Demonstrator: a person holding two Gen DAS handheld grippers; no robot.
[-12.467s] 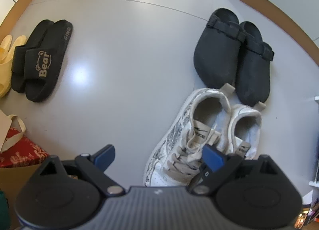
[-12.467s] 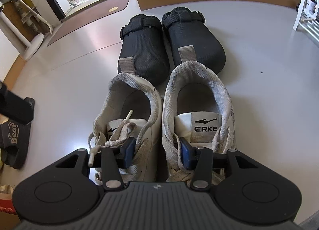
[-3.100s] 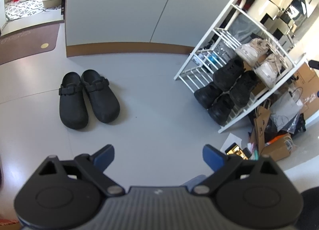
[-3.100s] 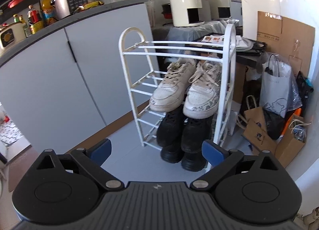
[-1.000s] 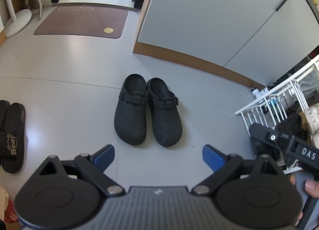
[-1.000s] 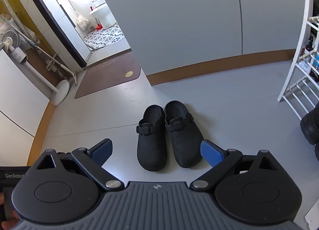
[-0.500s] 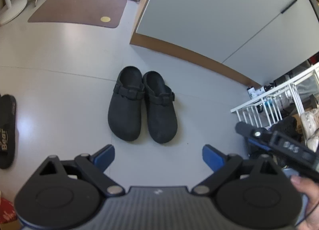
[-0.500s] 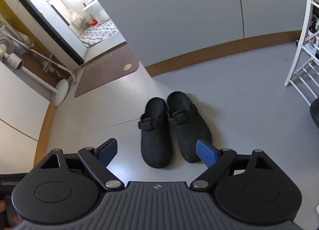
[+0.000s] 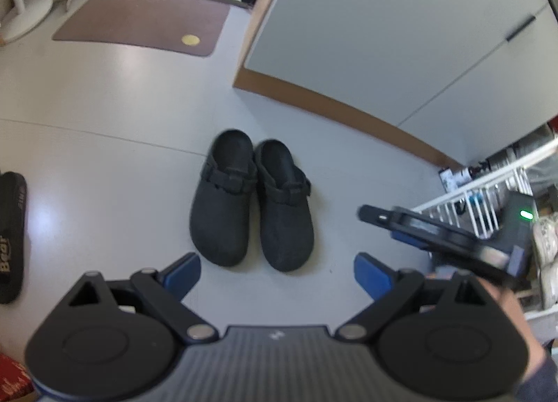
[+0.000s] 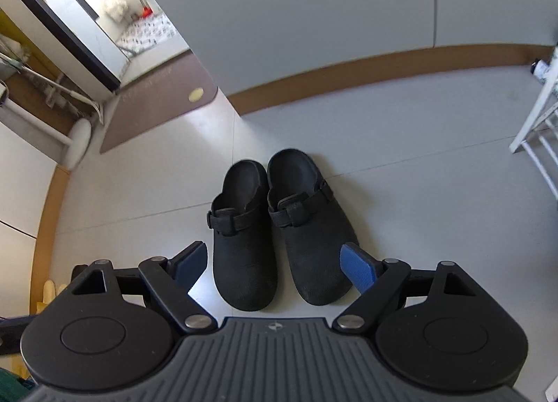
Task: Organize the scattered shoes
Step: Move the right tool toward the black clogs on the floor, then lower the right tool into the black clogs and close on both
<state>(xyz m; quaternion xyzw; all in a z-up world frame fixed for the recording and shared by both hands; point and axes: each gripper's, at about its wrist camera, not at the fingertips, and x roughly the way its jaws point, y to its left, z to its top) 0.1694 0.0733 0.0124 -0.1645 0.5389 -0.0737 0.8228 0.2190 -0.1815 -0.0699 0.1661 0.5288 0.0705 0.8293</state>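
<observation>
Clogs (image 10: 279,227), black pair, sit side by side and touching on the grey floor (image 10: 418,175), toes toward both cameras, just past the right tool (image 10: 275,264), whose jaws have just been closing in a bit but are spread wide with nothing between them. Left tool (image 9: 277,271) is also spread and empty, hanging above bare floor short of the same pair, with a black slide sandal (image 9: 12,238) off at its left edge. Further back: brown doormat (image 9: 139,22), grey cabinet doors (image 9: 383,36), and a white shoe rack (image 9: 488,199) to the right.
</observation>
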